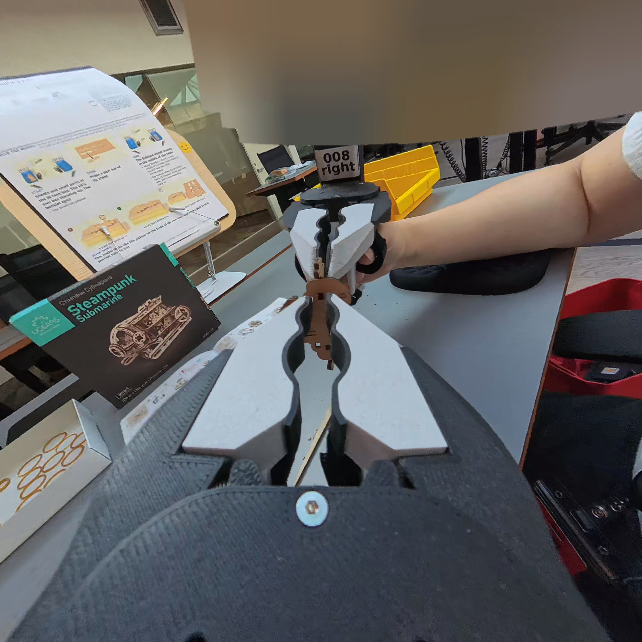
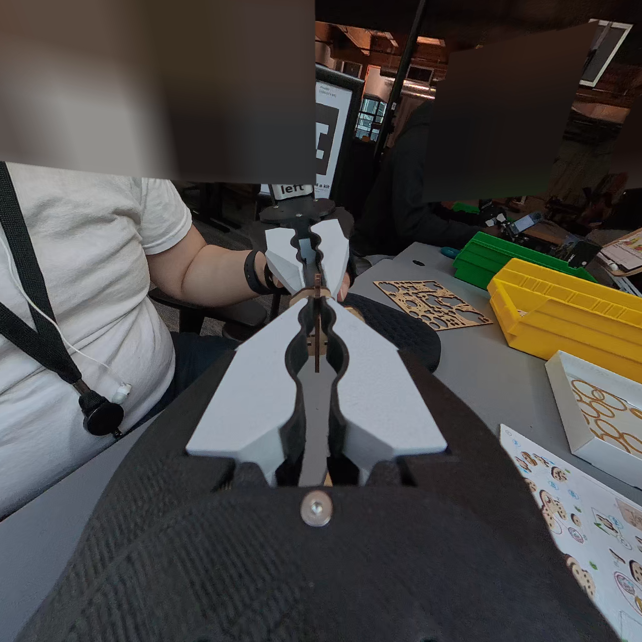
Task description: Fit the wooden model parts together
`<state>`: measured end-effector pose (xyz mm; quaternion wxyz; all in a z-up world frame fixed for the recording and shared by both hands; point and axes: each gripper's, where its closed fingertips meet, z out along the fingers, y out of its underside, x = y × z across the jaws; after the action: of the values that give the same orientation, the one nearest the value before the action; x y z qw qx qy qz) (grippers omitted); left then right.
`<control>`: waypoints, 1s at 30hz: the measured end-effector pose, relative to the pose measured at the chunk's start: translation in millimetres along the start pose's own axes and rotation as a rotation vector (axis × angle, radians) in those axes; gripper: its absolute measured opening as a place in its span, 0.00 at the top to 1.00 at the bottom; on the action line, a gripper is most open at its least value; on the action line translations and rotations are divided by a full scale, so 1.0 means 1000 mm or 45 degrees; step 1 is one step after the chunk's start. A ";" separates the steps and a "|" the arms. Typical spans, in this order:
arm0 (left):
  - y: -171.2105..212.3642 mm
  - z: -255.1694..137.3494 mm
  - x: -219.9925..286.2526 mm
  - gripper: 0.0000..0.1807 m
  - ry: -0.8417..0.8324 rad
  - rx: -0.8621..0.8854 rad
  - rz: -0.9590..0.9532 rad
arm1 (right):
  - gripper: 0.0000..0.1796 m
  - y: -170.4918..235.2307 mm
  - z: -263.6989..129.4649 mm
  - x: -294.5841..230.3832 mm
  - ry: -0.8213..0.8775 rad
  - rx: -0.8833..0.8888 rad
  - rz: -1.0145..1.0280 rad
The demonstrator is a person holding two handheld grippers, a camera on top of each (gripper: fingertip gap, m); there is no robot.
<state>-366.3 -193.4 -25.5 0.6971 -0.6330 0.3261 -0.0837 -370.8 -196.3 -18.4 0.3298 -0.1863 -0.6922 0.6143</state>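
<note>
Parts: thin laser-cut wooden pieces (image 1: pixel 321 312), held in the air over the table (image 1: pixel 451 340), between the two grippers meeting tip to tip.
Left gripper (image 1: pixel 318 302): fingers clamped on the flat piece.
Right gripper (image 2: pixel 318 302): fingers pinched on an edge-on piece.
Handling: likely light, stiff and brittle at the tabs; grip the broad faces near the slot.
Hidden: the joint itself, behind the fingertips; whether the tabs are seated cannot be told.

1. A flat grey desk (image 2: pixel 486 375) carries everything.
2. On it lie a punched-out wooden parts sheet (image 2: pixel 432 305), stacked yellow plastic bins (image 2: pixel 562 312) and a green plastic bin (image 2: pixel 500 253).
3. A black padded mat (image 1: pixel 476 274), a dark printed kit box (image 1: pixel 128 333), a white cardboard tray (image 2: pixel 597 410) and an illustrated paper sheet (image 2: pixel 583 542) rest there too.
</note>
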 end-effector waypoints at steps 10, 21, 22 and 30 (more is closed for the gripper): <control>0.045 0.022 0.000 0.99 0.261 -0.195 -0.065 | 1.00 0.038 -0.009 0.014 0.052 -0.146 0.275; 0.044 0.067 0.007 0.79 0.465 -0.183 -0.107 | 1.00 0.037 -0.055 0.009 0.184 -0.098 0.475; 0.037 0.072 0.010 0.78 0.486 -0.138 -0.111 | 1.00 0.029 -0.058 0.009 0.192 -0.030 0.511; 0.015 0.100 -0.006 0.82 0.350 0.089 -0.175 | 1.00 0.014 -0.084 0.035 0.504 0.138 0.529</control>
<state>-319.6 -104.5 -38.4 0.6600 -0.6119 0.3713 -0.2285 -340.3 -108.9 -22.0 0.3354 -0.4223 -0.5275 0.6565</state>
